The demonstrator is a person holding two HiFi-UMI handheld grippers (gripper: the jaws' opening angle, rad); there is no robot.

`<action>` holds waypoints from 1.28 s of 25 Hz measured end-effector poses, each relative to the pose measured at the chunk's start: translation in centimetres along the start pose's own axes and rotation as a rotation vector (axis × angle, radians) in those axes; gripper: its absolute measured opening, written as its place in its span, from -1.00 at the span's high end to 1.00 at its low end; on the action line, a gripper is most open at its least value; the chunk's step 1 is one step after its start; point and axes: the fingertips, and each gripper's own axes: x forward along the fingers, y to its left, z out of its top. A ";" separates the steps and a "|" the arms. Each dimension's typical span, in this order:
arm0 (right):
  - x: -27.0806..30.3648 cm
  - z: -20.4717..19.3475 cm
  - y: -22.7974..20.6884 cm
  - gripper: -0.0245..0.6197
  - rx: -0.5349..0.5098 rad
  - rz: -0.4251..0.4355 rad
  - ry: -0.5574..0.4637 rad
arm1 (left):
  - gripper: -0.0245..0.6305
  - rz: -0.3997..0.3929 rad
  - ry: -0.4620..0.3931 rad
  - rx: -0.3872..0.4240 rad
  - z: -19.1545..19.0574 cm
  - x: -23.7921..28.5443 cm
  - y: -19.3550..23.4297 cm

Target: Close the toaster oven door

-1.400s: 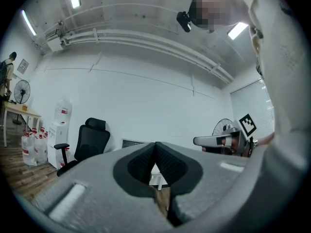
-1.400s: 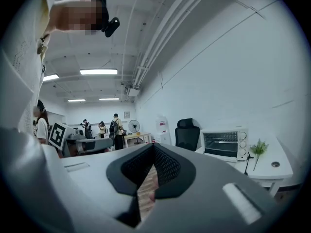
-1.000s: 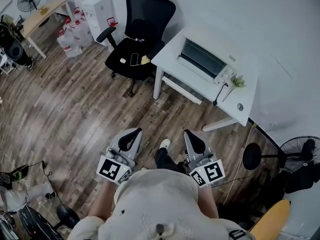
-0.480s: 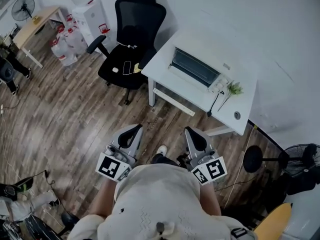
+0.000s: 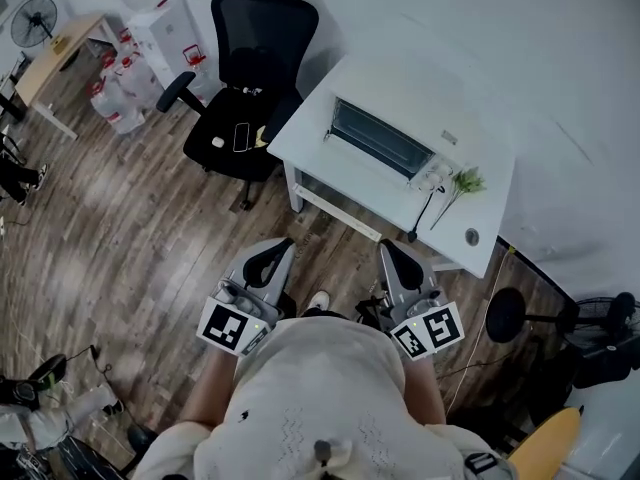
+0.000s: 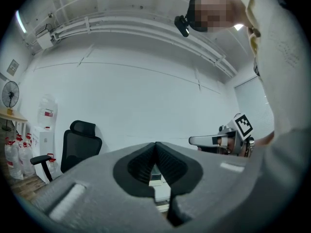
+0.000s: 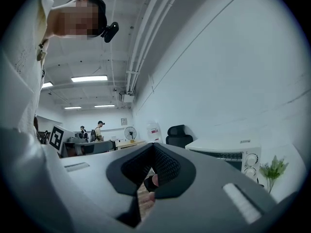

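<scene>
The white toaster oven [image 5: 392, 126] stands on a white table [image 5: 330, 168] ahead of me, its dark glass door [image 5: 378, 138] facing my way; whether it hangs down I cannot tell. In the right gripper view the toaster oven [image 7: 228, 157] shows its knobs at the right. My left gripper [image 5: 270, 258] and right gripper [image 5: 393, 258] are held close to my body, well short of the table. Both are shut with nothing in them: the left gripper's [image 6: 155, 144] pads meet at the tip, and so do the right gripper's [image 7: 153, 145].
A black office chair [image 5: 245, 88] stands left of the table. A small plant [image 5: 462, 183] and a cable lie at the table's right end. A water dispenser [image 5: 160, 18], bottles [image 5: 115, 98] and a wooden desk [image 5: 50, 53] are far left, a floor fan [image 5: 590, 313] at right.
I have stepped toward the table: the oven, table and chair have drifted left and lower in the head view. Both grippers stay shut by my body.
</scene>
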 end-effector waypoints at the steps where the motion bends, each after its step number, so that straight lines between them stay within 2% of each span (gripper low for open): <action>1: 0.0 0.0 -0.5 0.90 0.002 -0.012 0.000 | 0.92 -0.006 0.005 -0.001 -0.1 0.5 0.1; 10: 0.8 -0.2 -3.4 0.90 0.024 -0.152 -0.013 | 0.92 -0.114 0.027 -0.019 -0.8 4.4 2.3; 20: 5.1 -0.7 -3.7 0.90 0.069 -0.350 -0.020 | 0.92 -0.298 0.074 -0.056 -1.3 7.4 8.8; 26: 8.1 -0.7 -2.7 0.90 0.040 -0.467 -0.036 | 0.92 -0.435 0.111 -0.064 -1.9 8.4 12.2; 32: 8.6 -0.9 -2.2 0.90 0.004 -0.576 -0.044 | 0.92 -0.553 0.129 -0.050 -2.6 9.2 14.1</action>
